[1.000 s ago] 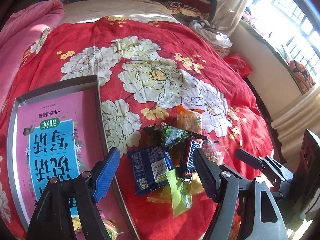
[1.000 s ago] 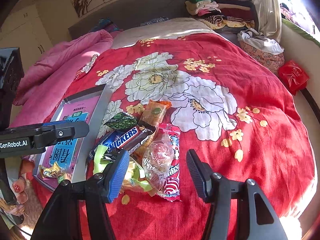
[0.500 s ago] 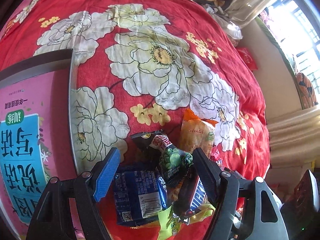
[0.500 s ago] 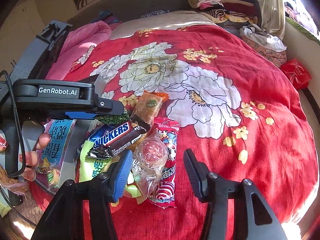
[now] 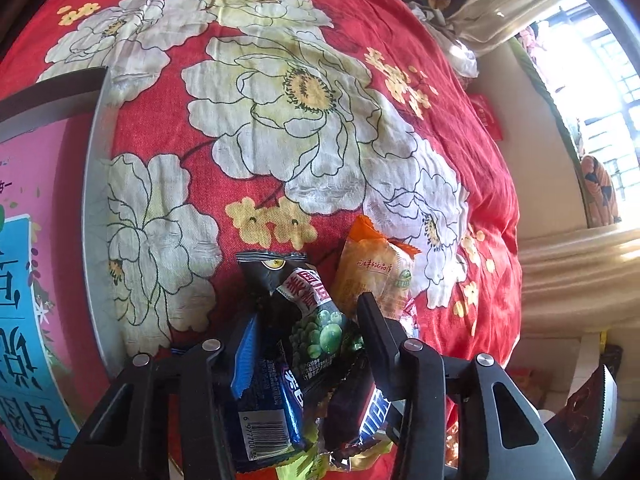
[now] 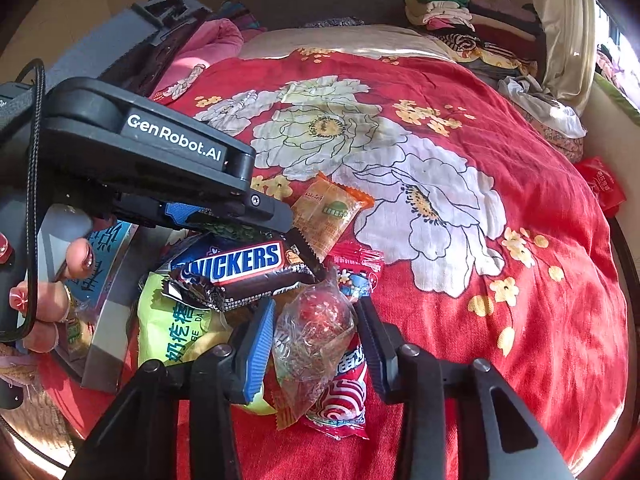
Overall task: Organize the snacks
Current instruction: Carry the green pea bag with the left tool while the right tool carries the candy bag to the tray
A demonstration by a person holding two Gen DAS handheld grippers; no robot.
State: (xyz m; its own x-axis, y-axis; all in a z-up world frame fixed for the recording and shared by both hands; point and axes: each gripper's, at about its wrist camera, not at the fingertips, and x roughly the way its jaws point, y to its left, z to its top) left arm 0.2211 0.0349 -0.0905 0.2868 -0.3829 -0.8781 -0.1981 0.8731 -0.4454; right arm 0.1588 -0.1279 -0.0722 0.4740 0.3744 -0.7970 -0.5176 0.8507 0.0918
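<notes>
The snacks lie heaped on a red bedspread with large white flowers (image 6: 460, 92), just beside a grey metal tray (image 5: 90, 216) that holds a pink and blue booklet (image 5: 24, 280). In the left wrist view the left tongs (image 5: 304, 344) have just been closing and now stand narrow around a dark packet printed with green peas (image 5: 310, 316), their blue pad and black pad against its two sides, so they appear to grip it. Under that packet lies a dark blue wrapper with a barcode (image 5: 264, 412), with a brown Snickers bar (image 5: 360, 408) beside it and an orange biscuit packet (image 5: 376, 272) just beyond the black finger. In the right wrist view the right tongs (image 6: 314, 340) have likewise just been closing and sit narrow around a clear crinkled wrapper with a red sweet inside (image 6: 316, 332), both pads touching the wrapper. That wrapper rests on a red and white striped sachet (image 6: 344, 392), and a yellow-green bag with blue characters (image 6: 176, 332) lies just to its left. The Snickers bar (image 6: 236, 268) lies across the heap above them, and the orange biscuit packet (image 6: 328, 216) lies beyond it on the flowers. The left tongs (image 6: 240, 216) reach in from the left of this view over the peas packet, with a person's hand (image 6: 44, 300) on the handle near the tray (image 6: 108, 336). Folded clothes (image 6: 452, 20) are stacked at the far end of the bed.
</notes>
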